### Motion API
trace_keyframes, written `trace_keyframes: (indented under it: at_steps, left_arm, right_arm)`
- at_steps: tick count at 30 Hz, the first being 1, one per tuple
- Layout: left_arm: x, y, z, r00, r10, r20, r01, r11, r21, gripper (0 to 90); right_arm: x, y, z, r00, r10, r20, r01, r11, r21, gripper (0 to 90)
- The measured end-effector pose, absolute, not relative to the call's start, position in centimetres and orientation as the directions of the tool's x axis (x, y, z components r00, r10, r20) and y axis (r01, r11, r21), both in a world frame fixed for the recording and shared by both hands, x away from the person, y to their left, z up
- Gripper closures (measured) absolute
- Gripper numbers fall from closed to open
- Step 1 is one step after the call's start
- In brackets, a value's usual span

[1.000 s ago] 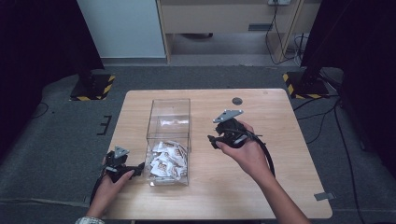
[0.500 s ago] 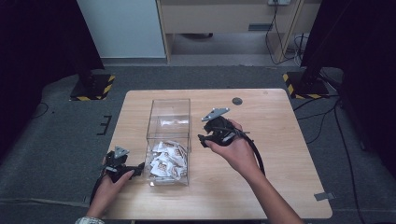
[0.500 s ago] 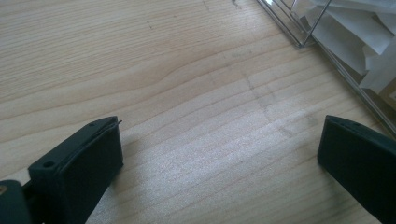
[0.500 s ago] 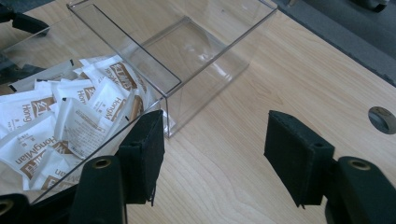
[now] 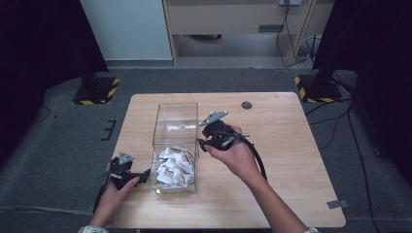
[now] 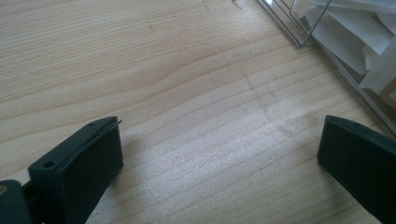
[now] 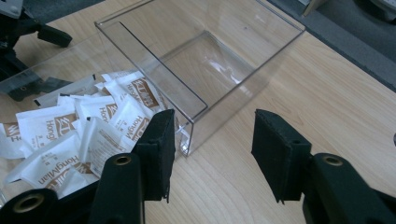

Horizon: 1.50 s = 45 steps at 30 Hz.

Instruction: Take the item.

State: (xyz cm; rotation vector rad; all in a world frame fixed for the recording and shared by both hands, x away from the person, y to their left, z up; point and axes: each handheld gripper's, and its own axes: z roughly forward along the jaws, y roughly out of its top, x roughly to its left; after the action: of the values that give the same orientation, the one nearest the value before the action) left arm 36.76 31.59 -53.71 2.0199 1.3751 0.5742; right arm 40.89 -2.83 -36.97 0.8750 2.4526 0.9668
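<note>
A clear plastic box (image 5: pixel 176 127) stands on the wooden table (image 5: pixel 286 145), split by a divider. White sachets with brown print (image 5: pixel 172 167) fill its near compartment; the far compartment (image 7: pixel 205 60) holds nothing. My right gripper (image 5: pixel 201 142) hovers at the box's right wall, open. In the right gripper view its jaws (image 7: pixel 215 135) straddle that wall's edge, the left one over the sachets (image 7: pixel 93 135). My left gripper (image 5: pixel 145 175) rests low at the box's near left corner, open. Between its fingertips (image 6: pixel 222 135) lies bare wood, and the box corner (image 6: pixel 303 37) sits beyond.
A small dark disc (image 5: pixel 247 105) lies near the table's far edge. A black cable (image 5: pixel 257 158) trails from the right gripper along the forearm. Stands with striped bases (image 5: pixel 97 92) sit on the floor at both far corners.
The right gripper has moved left across the table, from beside the box to right at its side wall. The left gripper has stayed put.
</note>
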Motion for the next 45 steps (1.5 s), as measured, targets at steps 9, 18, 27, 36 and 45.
trace_keyframes:
  at_steps: [9, 18, 27, 36, 45]
  left_arm:
    - [36.8, 31.6, -53.7, 0.363, 0.932, 0.009, 0.661, -0.265, 0.702, 0.0]
    - [36.8, 31.6, -53.7, 0.363, 0.932, 0.009, 0.661, -0.265, 0.702, 0.0]
    - [36.8, 31.6, -53.7, 0.363, 0.932, 0.009, 0.661, -0.265, 0.702, 0.0]
    - [36.8, 31.6, -53.7, 0.363, 0.932, 0.010, 0.661, -0.265, 0.702, 0.0]
    - [36.7, 31.6, -53.7, 0.365, 0.931, 0.009, 0.662, -0.266, 0.701, 0.0]
  right_arm:
    - [40.5, -1.2, -36.9, -0.767, 0.633, -0.103, 0.392, 0.589, 0.707, 53.8]
    - [40.2, 0.2, -37.2, -0.788, 0.607, -0.103, 0.370, 0.601, 0.709, 58.2]
    - [39.7, 1.6, -37.7, -0.817, 0.569, -0.094, 0.347, 0.615, 0.708, 62.1]
    - [38.8, 2.9, -39.0, -0.847, 0.527, -0.068, 0.339, 0.635, 0.694, 66.3]
    - [38.1, 3.7, -40.5, -0.857, 0.512, -0.048, 0.346, 0.644, 0.683, 67.7]
